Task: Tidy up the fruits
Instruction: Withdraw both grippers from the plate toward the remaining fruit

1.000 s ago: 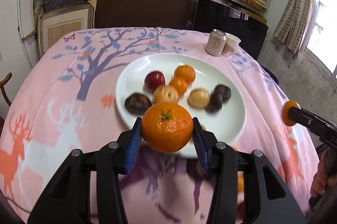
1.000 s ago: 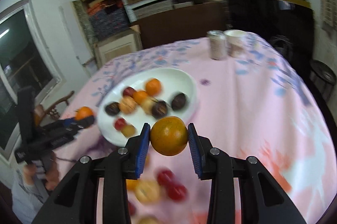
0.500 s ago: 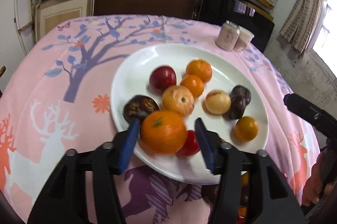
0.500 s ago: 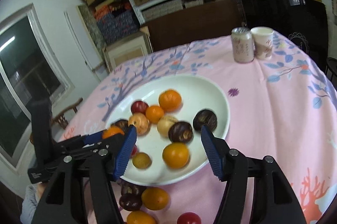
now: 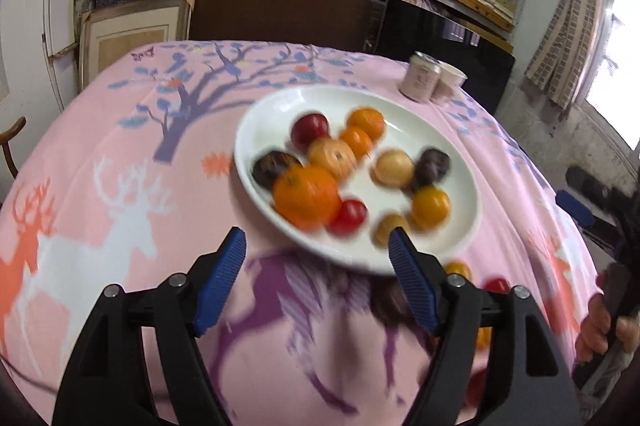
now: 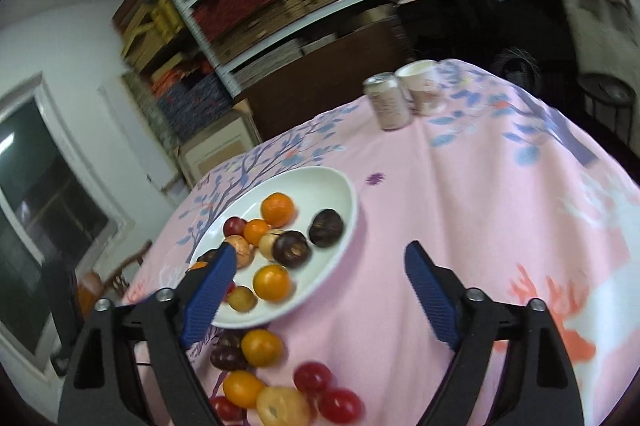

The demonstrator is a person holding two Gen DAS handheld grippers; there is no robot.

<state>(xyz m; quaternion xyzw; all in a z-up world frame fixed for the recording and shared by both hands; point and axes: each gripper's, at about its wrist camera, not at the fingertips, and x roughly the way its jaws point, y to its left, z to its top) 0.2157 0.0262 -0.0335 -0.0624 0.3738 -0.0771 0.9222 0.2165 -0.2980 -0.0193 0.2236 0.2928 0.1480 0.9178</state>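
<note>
The left gripper (image 5: 316, 246) was angled down toward the near rim of the plate (image 5: 460, 165). Its jaws were opening, already wide apart, with nothing between the blue pads (image 5: 224, 266); only tablecloth (image 5: 100, 153) and plate rim showed through the gap. The large orange (image 5: 307, 195) lay on the plate just beyond the fingertips, at about 12 o'clock from them, touching a small red fruit (image 5: 349, 217) on its right. Ten or so fruits sat on the plate in a loose cluster, blurred in this view.

At 3 o'clock in the left wrist view a hand (image 5: 604, 326) gripped the handle of the other tool; its fingers were wrapped around the black grip.

The right gripper (image 6: 316, 278) pointed shallowly downward and appeared rolled, the room tilting in its view. Its jaws were opening and stood very wide, empty. The left pad (image 6: 210, 290) overlapped the plate's near edge (image 6: 344, 218) in the picture; the right pad stood over bare cloth. A yellow-orange fruit (image 6: 272, 282) rested on the plate just right of that left pad.

Loose fruits (image 6: 262, 348) remained on the cloth at 6 to 7 o'clock of the plate, near the gripper's base. A can (image 6: 387, 101) and cup (image 6: 422, 87) stood together at the table's far side.
</note>
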